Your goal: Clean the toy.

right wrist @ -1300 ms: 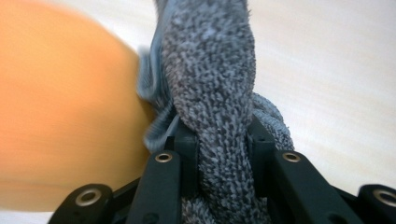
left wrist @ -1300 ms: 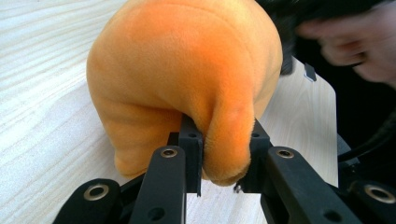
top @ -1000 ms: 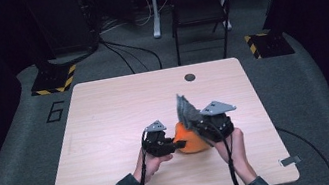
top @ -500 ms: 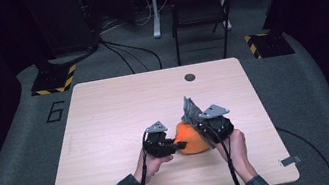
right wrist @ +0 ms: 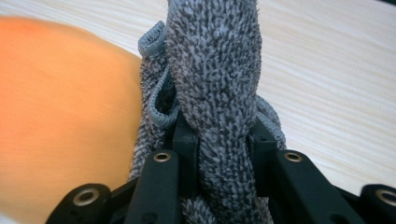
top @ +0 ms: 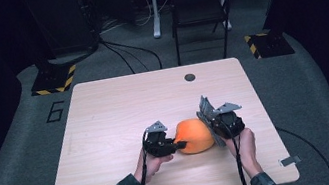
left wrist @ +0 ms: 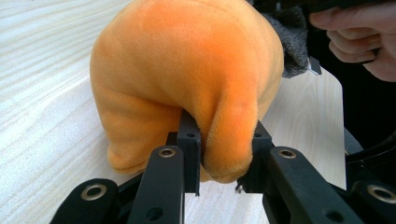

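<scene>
Tongs on the left (top: pixel 180 145) pinch a fold of the orange plush cushion (top: pixel 194 135), and in the left gripper view (left wrist: pixel 223 154) their black jaws press a bulge of the soft fabric (left wrist: pixel 187 70) from both sides, low on the near edge of it. The cushion sits on the pale wooden counter (top: pixel 115 111), in the near half and a little right of the middle, rounded and puffed up, with its underside touching the wood.

The right tongs (top: pixel 210 123) clamp a grey terry cloth (top: pixel 204 108). In the right gripper view (right wrist: pixel 219 144) the jaws squeeze a thick upright roll of that cloth (right wrist: pixel 215 70), whose looped pile and stitched hem stand out against the wood grain, while the orange plush (right wrist: pixel 65 116) lies blurred just beside it. From the high view the cloth stands up along the right flank of the cushion, touching it or very nearly so; which of the two cannot be told.

Both hands come in from the near edge, the left hand (top: pixel 151 163) in a dark patterned sleeve and the right hand (top: pixel 245 145) just behind its tool. A small dark round fitting (top: pixel 190 77) is set in the counter near its far edge, well apart from the cushion.
</scene>
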`<state>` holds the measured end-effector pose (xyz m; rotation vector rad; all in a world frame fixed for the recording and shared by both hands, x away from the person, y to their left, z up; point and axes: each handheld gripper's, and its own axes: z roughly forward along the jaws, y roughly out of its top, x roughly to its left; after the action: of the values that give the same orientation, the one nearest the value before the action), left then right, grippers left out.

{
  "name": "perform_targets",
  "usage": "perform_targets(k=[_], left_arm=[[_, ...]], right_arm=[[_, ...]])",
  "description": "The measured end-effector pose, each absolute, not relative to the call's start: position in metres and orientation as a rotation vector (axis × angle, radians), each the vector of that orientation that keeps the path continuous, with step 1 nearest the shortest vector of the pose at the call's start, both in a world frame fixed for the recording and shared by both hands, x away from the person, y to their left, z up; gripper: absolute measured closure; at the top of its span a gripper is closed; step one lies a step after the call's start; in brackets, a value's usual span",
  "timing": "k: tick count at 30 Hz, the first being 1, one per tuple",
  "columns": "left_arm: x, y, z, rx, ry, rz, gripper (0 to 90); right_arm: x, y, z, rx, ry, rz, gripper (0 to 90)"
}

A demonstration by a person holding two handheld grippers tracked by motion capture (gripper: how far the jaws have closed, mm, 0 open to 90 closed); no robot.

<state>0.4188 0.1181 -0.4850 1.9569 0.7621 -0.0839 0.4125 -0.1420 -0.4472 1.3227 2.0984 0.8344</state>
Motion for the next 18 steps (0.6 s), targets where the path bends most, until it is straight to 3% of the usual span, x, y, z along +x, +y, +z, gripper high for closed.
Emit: perform_targets(k=[13, 18], left_arm=[[0.419, 0.12, -0.485, 1.949, 0.768, -0.087, 74.6], [0.42, 0.121, -0.485, 1.945, 0.771, -0.091, 74.5]], right_arm=[[0.43, -0.141, -0.494, 1.382, 2.229, 0.537, 71.3], [0.422, -0.142, -0.463, 1.348, 2.148, 0.613, 71.7]])
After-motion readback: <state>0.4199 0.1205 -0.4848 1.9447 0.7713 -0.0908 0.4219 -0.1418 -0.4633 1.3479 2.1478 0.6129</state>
